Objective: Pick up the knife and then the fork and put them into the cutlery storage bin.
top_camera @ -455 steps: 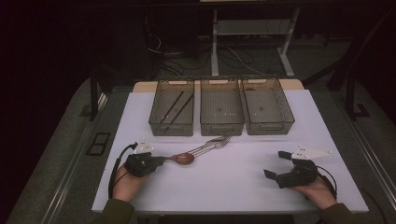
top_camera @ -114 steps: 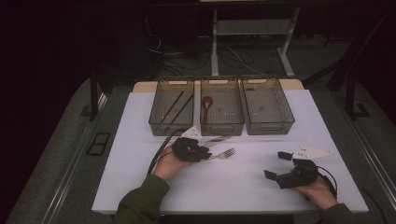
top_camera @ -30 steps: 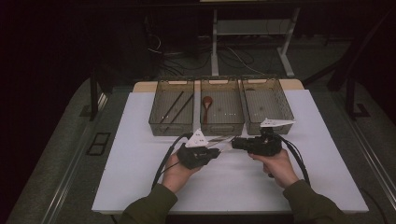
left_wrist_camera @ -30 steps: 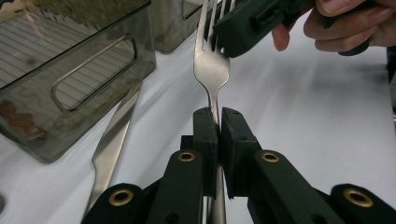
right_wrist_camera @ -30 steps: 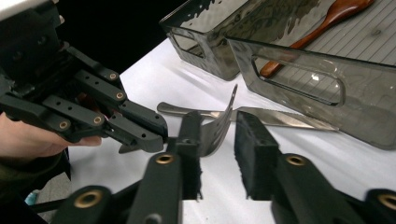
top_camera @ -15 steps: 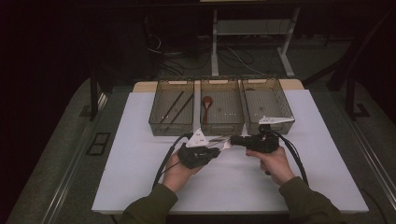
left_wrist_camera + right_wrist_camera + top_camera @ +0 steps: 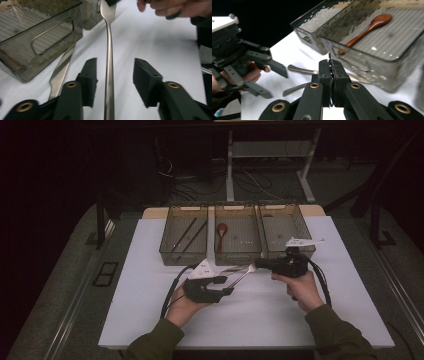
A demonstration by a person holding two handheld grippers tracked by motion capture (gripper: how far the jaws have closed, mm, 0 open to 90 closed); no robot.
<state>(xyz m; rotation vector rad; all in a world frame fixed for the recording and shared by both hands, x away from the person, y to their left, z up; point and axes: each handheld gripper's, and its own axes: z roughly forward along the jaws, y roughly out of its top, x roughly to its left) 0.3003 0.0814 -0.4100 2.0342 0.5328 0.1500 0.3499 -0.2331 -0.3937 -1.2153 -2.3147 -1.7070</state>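
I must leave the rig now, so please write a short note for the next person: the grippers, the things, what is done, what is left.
Left gripper: jaws have just been opening; the fork runs between them, pads clear of it.
Right gripper: shut on the fork's head end.
Done: spoon in the middle bin, sticks in the left bin.
To do: probably put the fork in a bin, perhaps the right bin; then the knife, lying on the table by the middle bin.

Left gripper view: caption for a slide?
Left gripper open around fork handle; right gripper holds its head.
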